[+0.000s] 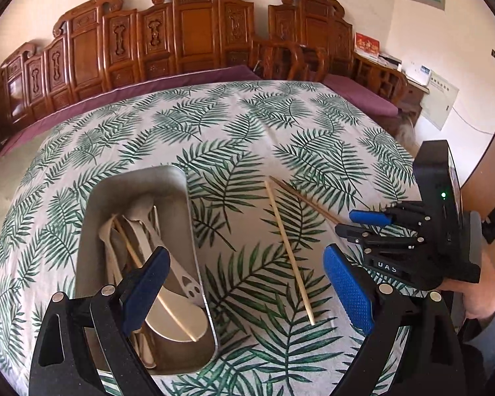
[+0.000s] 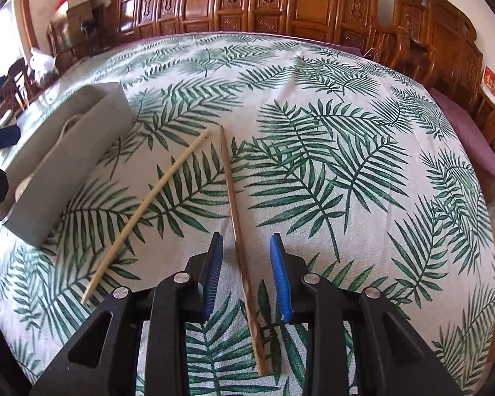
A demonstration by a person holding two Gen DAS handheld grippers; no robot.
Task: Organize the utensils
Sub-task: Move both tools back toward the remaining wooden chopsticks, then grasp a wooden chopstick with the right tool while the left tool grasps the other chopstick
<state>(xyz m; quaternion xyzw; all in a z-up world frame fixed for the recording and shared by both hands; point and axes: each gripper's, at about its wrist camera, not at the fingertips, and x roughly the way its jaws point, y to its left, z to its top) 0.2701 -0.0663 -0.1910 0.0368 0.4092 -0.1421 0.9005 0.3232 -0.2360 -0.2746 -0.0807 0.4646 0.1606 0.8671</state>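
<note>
Right gripper point(image 2: 246, 277) low over the leaf-print tablecloth point(image 2: 363, 171), blue pads spread a little way on either side of the dark brown chopstick point(image 2: 237, 217), neither pad touching it; nothing pinched. Left gripper point(image 1: 244, 297) spread wide and empty, one pad over the near end of the metal tray point(image 1: 138, 181), the other over bare cloth.

Just beyond the right gripper's pads, dark chopstick running away along the cloth, thick end nearest. Beside it to the left, pale bamboo chopstick point(image 2: 148, 208) lying slantwise, far tips of the two close together, near ends well apart. Further left, metal tray already holding pale spoons point(image 1: 128, 227), a chopstick point(image 1: 155, 280) and a flat metal utensil with cut-outs. Beyond the table, purple cushions and carved wooden bench backs.

Step in hand, by judgement: gathering the last two loose chopsticks, dark one first. Next move calls for closing squarely on the thin stick without rolling it aside, lifting clear, then carrying it left and laying it lengthwise in the tray.
</note>
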